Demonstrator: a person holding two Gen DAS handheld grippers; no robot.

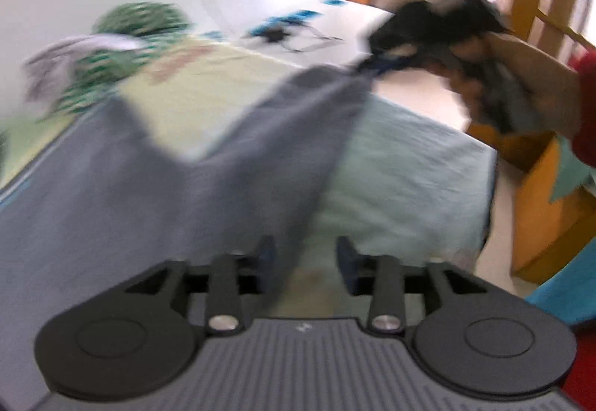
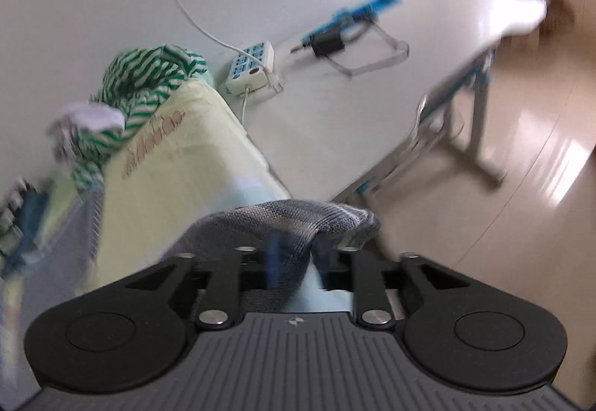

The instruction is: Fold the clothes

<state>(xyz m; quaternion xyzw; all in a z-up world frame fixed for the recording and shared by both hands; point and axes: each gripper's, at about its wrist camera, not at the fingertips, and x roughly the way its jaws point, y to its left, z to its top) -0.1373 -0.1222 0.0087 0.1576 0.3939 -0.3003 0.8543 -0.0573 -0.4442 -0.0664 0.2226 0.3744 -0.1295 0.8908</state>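
Note:
A grey knitted garment (image 1: 238, 165) lies partly on the bed, one corner stretched up to the right. My right gripper (image 1: 376, 66) is shut on that corner; it also shows as a bunched knit fold (image 2: 294, 225) between the right gripper's fingers (image 2: 298, 262). My left gripper (image 1: 305, 262) is open, its fingers (image 1: 346, 262) apart just above the garment's near edge, which hangs by the left finger. The left view is blurred.
A pale yellow and light blue sheet (image 1: 402, 172) covers the bed. A green-striped garment and a white one (image 2: 149, 76) are piled at the far end. A white table (image 2: 409, 50) holds a power strip (image 2: 251, 66) and cables. Wooden furniture (image 1: 540, 217) stands right.

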